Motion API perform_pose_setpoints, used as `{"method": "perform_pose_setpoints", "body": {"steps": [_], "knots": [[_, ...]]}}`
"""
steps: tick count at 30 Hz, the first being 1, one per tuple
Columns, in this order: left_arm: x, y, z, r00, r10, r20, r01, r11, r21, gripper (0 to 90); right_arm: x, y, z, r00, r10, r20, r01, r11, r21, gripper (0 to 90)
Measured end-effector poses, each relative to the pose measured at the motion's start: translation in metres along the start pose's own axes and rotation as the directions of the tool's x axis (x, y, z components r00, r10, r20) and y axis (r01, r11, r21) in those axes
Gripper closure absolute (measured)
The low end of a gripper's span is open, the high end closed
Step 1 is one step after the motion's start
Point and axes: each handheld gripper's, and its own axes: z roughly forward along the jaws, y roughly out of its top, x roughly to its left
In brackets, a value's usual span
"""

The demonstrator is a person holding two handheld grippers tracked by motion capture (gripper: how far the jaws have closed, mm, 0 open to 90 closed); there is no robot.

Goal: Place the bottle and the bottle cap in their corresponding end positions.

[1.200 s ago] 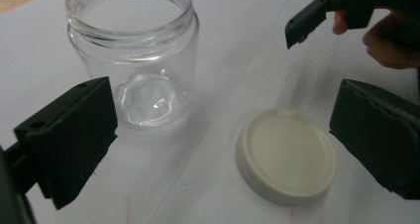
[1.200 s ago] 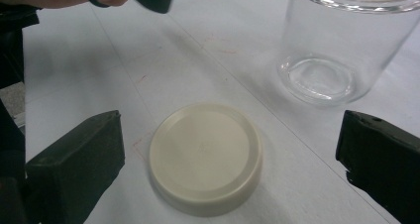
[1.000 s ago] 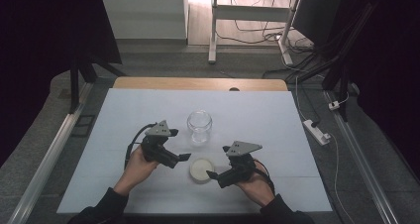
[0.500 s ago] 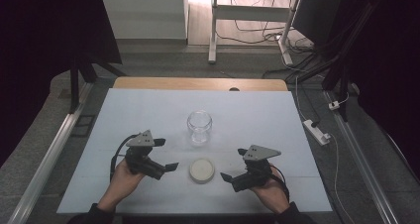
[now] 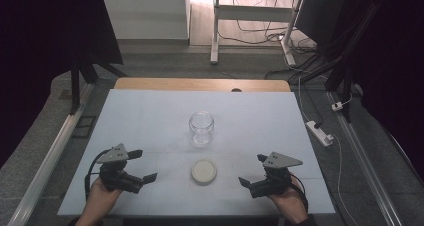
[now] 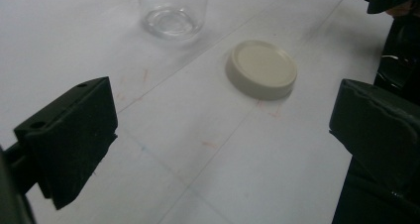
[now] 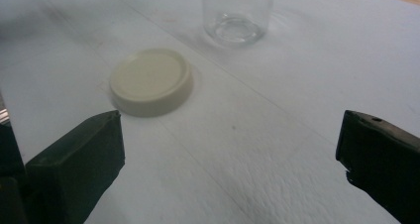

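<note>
lid (image 5: 204, 171) between both grippers' spread jaws

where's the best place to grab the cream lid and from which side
Probably by its short side wall, jaws straddling its full width from above. The lid lies flat on the table, top up and apart from the glass jar, so only the rim offers opposing faces.

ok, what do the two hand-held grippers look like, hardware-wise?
Both match: the left hand-held gripper and the right hand-held gripper have black bodies, each topped by a grey three-cornered plate. Each has two blocky black jaws with flat faces. A black cable loops off each body. Dark sleeves at the wrists.
</note>
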Motion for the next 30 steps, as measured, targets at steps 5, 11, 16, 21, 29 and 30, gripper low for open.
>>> {"method": "perform_pose_setpoints", "body": {"steps": [5, 11, 16, 21, 29, 30], "knots": [[0.001, -0.015, -0.015, 0.9988, -0.016, -0.046, 0.016, 0.9999, -0.001, 0.0, -0.006, -0.013, -0.012, 0.9985, 0.019, 0.050, -0.020, 1.000, 0.014, 0.0], [-0.002, -0.030, -0.028, 0.9958, -0.033, -0.085, 0.034, 0.9994, 0.005, 0.0, -0.013, -0.027, -0.028, 0.9936, 0.064, 0.093, -0.066, 0.998, 0.016, 0.0], [-0.001, -0.045, -0.037, 0.9910, -0.062, -0.118, 0.065, 0.9978, 0.016, 0.0, -0.018, -0.036, -0.039, 0.9883, 0.097, 0.118, -0.099, 0.995, 0.011, 0.0], [0.002, -0.056, -0.044, 0.9842, -0.086, -0.155, 0.092, 0.9952, 0.034, 0.0, -0.023, -0.044, -0.050, 0.9818, 0.129, 0.140, -0.131, 0.991, 0.005, 0.0], [0.003, -0.071, -0.053, 0.9733, -0.119, -0.196, 0.132, 0.9898, 0.054, 0.0, -0.026, -0.055, -0.063, 0.9729, 0.174, 0.152, -0.175, 0.984, -0.007, 0.0], [0.003, -0.073, -0.054, 0.9710, -0.119, -0.208, 0.135, 0.9888, 0.064, 0.0, -0.026, -0.056, -0.064, 0.9716, 0.179, 0.154, -0.180, 0.984, -0.006, 0.0]]}}
